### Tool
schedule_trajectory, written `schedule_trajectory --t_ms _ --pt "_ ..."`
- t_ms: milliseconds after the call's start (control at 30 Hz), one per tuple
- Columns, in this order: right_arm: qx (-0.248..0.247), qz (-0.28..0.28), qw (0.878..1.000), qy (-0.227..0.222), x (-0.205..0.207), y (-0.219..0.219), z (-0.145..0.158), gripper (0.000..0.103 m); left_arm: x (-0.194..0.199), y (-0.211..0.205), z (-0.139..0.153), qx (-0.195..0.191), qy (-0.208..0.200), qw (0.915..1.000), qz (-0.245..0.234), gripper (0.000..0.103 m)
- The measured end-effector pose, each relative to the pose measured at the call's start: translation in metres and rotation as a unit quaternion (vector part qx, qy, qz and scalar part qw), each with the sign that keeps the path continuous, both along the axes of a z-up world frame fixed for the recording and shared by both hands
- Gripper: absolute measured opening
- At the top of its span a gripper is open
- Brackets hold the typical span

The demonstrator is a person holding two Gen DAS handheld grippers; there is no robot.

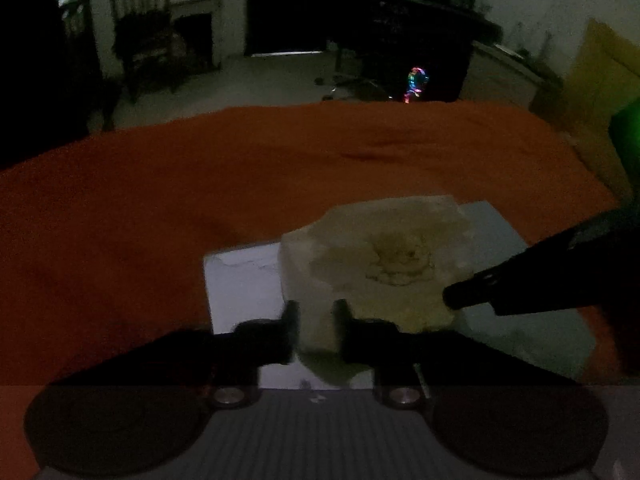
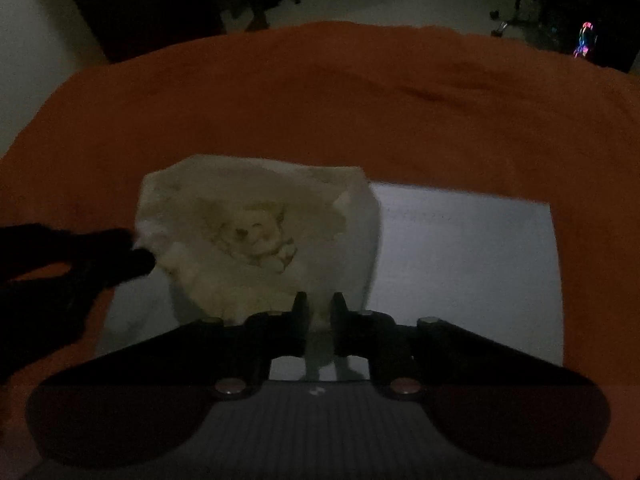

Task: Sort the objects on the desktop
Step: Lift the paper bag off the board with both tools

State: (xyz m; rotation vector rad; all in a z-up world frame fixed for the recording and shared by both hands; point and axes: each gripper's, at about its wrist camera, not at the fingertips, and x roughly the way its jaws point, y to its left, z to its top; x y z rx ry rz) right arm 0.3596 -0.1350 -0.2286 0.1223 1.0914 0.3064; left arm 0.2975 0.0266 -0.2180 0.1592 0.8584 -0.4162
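Both grippers, left gripper (image 1: 314,330) and right gripper (image 2: 320,320), clenched on near edge of crumpled cream printed cloth (image 1: 376,264) directly ahead, over pale grey sheet (image 1: 240,280).

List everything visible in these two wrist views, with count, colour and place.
Pouch: one, cream with a faint cartoon print, held above the sheet, mouth open.
Sheet: one, white, flat on the cloth under the pouch.
Cloth: one, orange, covering the table.
Chair: one, dark, on the floor beyond the table, left.
Light: one, multicoloured, glowing in the dark background.
Left gripper: one, black, shut on the pouch's near edge.
Right gripper: one, black, shut on the pouch's other edge.
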Motion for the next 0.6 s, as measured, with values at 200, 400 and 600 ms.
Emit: schedule_trajectory --t_ms 200,400,600 --pt "-0.016 0.005 1.000 0.023 -0.034 -0.016 0.022 0.010 -0.037 -0.015 0.018 0.025 0.002 0.9981 -0.057 0.008" --pt "-0.017 -0.019 0.999 0.035 -0.056 -0.049 0.045 0.010 -0.073 -0.046 0.037 0.055 0.010 0.9945 -0.088 0.008" --pt "-0.017 -0.031 0.999 0.021 -0.065 -0.063 0.072 0.010 -0.072 -0.054 0.050 0.028 0.014 0.9982 -0.051 0.008"
